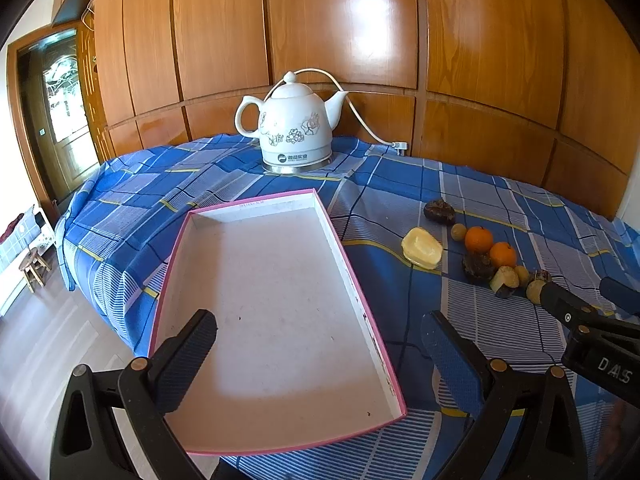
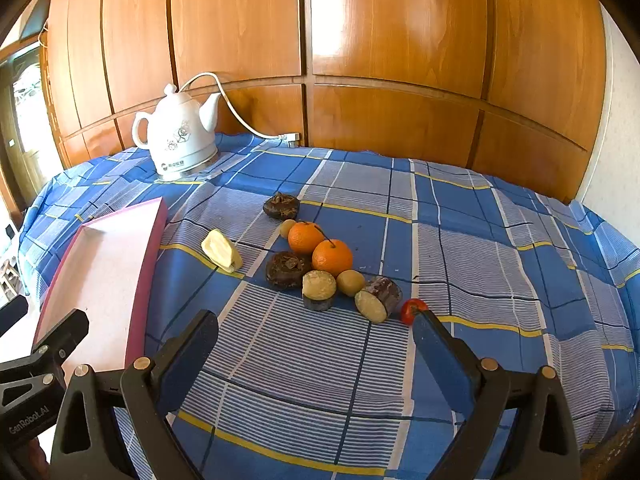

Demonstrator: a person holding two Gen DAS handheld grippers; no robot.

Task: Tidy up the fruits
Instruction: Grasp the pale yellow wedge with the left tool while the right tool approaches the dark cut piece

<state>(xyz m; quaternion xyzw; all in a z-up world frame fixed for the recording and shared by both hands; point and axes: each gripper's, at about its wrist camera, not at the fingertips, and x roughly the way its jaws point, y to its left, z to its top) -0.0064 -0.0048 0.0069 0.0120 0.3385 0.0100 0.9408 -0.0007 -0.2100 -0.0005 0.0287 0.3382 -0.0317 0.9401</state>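
So I am at the very start of sorting: none of the fruit has gone anywhere yet. The pink-rimmed tray [image 1: 362, 304] lies flat on the blue plaid tablecloth [image 2: 460, 208], and it holds nothing at all; its white floor is bare apart from a few small specks. My left gripper [image 1: 320, 344] hangs over the tray's near end with its jaws spread wide and nothing between them. My right gripper [image 2: 316, 340] is likewise released and empty, and it hovers above the cloth to the right of the tray, just short of the fruit. The pile sits well to the right of the tray: two oranges [image 2: 320, 248] touching one another, dark brown wrinkled fruits [image 2: 287, 269], small yellowish round ones [image 2: 350, 282], two cut pieces showing pale flesh [image 2: 319, 288], a small red tomato-like fruit [image 2: 412, 310] right at the tip of my right-hand finger, and a pale yellow wedge [image 2: 221, 255] lying nearest the tray. The white ceramic kettle [image 2: 180, 136] stands beyond the tray, by the wooden wall. The next move, I judge, calls for lowering the right gripper over one piece, closing on it gently and carrying it leftward into the tray; the round fruits may roll if nudged.
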